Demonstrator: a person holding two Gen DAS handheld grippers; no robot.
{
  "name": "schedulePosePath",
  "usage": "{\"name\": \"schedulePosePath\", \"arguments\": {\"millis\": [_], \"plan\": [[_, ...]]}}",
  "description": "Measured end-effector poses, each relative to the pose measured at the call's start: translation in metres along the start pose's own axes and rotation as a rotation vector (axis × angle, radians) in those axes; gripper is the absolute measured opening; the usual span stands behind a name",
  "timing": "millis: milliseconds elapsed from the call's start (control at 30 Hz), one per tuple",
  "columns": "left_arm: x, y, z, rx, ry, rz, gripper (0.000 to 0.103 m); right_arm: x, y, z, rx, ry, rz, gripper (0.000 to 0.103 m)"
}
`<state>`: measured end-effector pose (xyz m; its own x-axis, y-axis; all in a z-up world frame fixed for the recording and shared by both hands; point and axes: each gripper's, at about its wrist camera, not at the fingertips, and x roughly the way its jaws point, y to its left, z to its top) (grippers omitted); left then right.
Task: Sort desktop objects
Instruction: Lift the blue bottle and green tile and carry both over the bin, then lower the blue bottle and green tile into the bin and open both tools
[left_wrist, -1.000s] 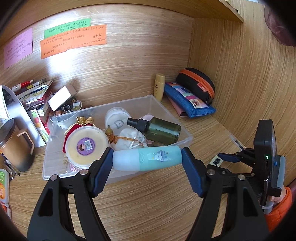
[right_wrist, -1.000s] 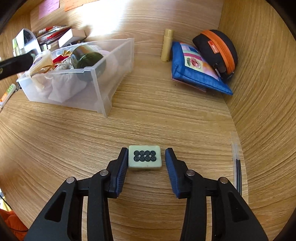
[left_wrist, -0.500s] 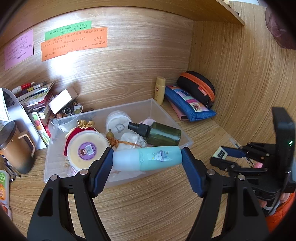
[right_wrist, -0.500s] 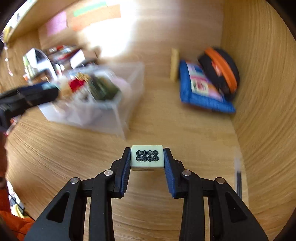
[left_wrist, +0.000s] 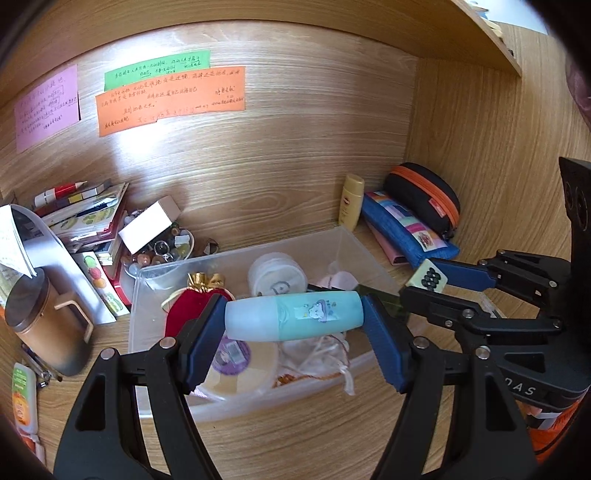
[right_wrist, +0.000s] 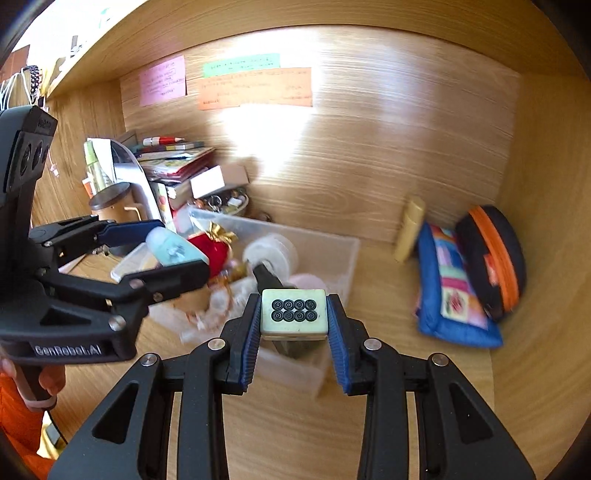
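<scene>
A: What has moved since a second ago?

B: The pale green mahjong tile with eight black circles (right_wrist: 294, 314) has been lifted off the wooden desk (right_wrist: 424, 317) and carried toward the clear plastic storage bin (left_wrist: 243, 402). It is now pinched between the blue pads of the right gripper (right_wrist: 294, 325), above the bin's near right corner. The left gripper (left_wrist: 294, 325) has been brought over the bin.

A: And nearest the left camera?

B: A turquoise plastic bottle with a frosted cap and a cartoon print (left_wrist: 293, 320) is clamped lengthwise between the left gripper's blue pads and held level over the bin.

A: What is seen beneath it?

B: A round cream-lidded tin (left_wrist: 243, 365), a white drawstring pouch (left_wrist: 321, 354), a red velvet pouch with a gold tie (left_wrist: 188, 306), a white round jar (left_wrist: 277, 277) and a dark green spray bottle, mostly hidden, are lying inside the bin.

A: Farther back?

B: A small yellow bottle (left_wrist: 351, 202), a blue patchwork pencil case (left_wrist: 406, 232) and a black case with an orange zip (left_wrist: 424, 195) are set near the right wall. A brown mug (left_wrist: 44, 332) is seen to the left. Coloured paper notes (left_wrist: 170, 99) are stuck to the back panel.
</scene>
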<state>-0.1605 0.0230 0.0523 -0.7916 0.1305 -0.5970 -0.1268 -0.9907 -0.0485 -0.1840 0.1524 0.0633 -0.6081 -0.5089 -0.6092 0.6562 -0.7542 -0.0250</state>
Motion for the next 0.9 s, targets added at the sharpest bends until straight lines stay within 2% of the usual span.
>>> {"name": "schedulePosePath", "arguments": {"millis": [333, 900], "plan": [[0.034, 0.020, 0.019, -0.036, 0.039, 0.018, 0.073, 0.046, -0.008, 0.027, 0.009, 0.033, 0.016, 0.031], [0.076, 0.033, 0.019, -0.050, 0.115, 0.018, 0.073, 0.096, -0.028, 0.033, 0.060, 0.102, 0.039, 0.031]]}}
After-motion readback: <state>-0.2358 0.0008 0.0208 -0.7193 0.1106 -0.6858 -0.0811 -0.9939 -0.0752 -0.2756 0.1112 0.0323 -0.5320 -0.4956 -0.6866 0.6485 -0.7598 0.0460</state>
